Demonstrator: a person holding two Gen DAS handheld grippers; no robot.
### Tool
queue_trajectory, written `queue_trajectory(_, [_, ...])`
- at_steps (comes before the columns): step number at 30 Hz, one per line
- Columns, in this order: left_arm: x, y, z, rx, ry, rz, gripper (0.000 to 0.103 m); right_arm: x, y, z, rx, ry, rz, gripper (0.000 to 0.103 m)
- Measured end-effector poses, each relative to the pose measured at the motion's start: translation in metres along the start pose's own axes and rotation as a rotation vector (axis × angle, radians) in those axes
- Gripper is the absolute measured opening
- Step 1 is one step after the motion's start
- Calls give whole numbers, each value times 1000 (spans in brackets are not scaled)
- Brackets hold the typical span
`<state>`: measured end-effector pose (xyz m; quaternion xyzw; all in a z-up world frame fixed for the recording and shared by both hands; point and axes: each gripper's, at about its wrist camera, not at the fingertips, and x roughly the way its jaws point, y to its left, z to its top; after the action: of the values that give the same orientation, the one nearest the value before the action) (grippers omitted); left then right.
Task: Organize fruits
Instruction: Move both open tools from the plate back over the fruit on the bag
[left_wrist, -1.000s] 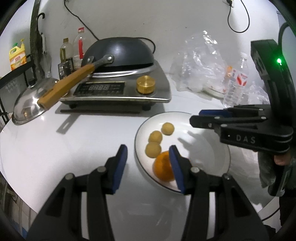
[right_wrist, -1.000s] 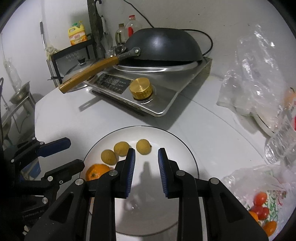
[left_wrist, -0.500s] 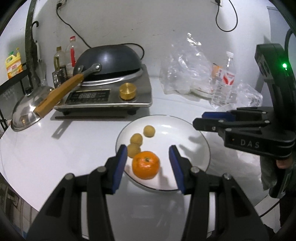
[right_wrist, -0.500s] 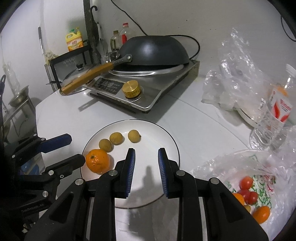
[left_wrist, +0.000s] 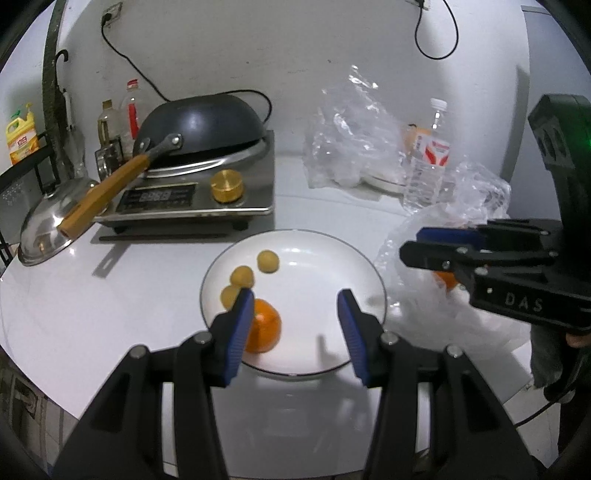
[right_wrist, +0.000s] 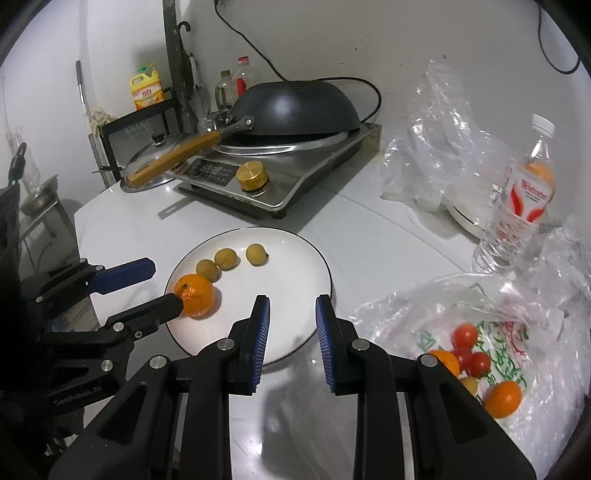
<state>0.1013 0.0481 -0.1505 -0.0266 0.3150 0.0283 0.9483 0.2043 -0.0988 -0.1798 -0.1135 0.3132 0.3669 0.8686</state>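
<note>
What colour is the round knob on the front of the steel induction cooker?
Shiny gold or brass. The round knob on the steel induction cooker shows best in the right wrist view.

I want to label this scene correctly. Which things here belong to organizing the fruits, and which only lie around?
For the job: white plate, orange, three small yellow fruits, bag of fruit.

Lying about: wok, cooker, water bottle, pot lid, detergent bottle.

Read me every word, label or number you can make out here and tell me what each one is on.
"DAS": on the right tool, on its body.
Left tool: embossed lettering, unreadable.
Water bottle: red label, text too blurred.
Yellow jug: label too small.
Cooker: display digits unreadable.
</note>
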Motion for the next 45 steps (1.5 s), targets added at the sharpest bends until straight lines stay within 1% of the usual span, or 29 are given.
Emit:
queue_trajectory(4, [-3,-11,-1,12,-1,-6,49,-9,-5,-5,8,-9,-6,29])
queue_trajectory(6, [-4,-15,-1,13,-3,-9,50,-14,-8,-8,10,-12,-8,31])
queue_trajectory(8, [-5,-21,-1,17,-2,-10,50,-17,-10,-11,13,-13,-10,36])
queue_trajectory(10, [-7,-26,-1,22,-5,-18,51,-23,-14,-15,13,-18,-9,36])
queue_trajectory(12, [-9,-32,-1,31,-11,-25,55,-28,-18,-18,18,-24,-15,36])
queue_trajectory(14, [-11,-38,-1,43,-16,-34,63,-32,-22,-22,29,-29,-18,36])
queue_trajectory(17, [-14,-46,1,53,-23,-40,67,-38,-29,-27,44,-37,-24,36])
queue_trajectory(31, [-14,-83,5,101,-18,-61,68,-66,-63,-46,90,-70,-47,37])
queue_trajectory(45, [-9,-119,12,162,-6,-61,68,-85,-98,-65,139,-100,-50,37])
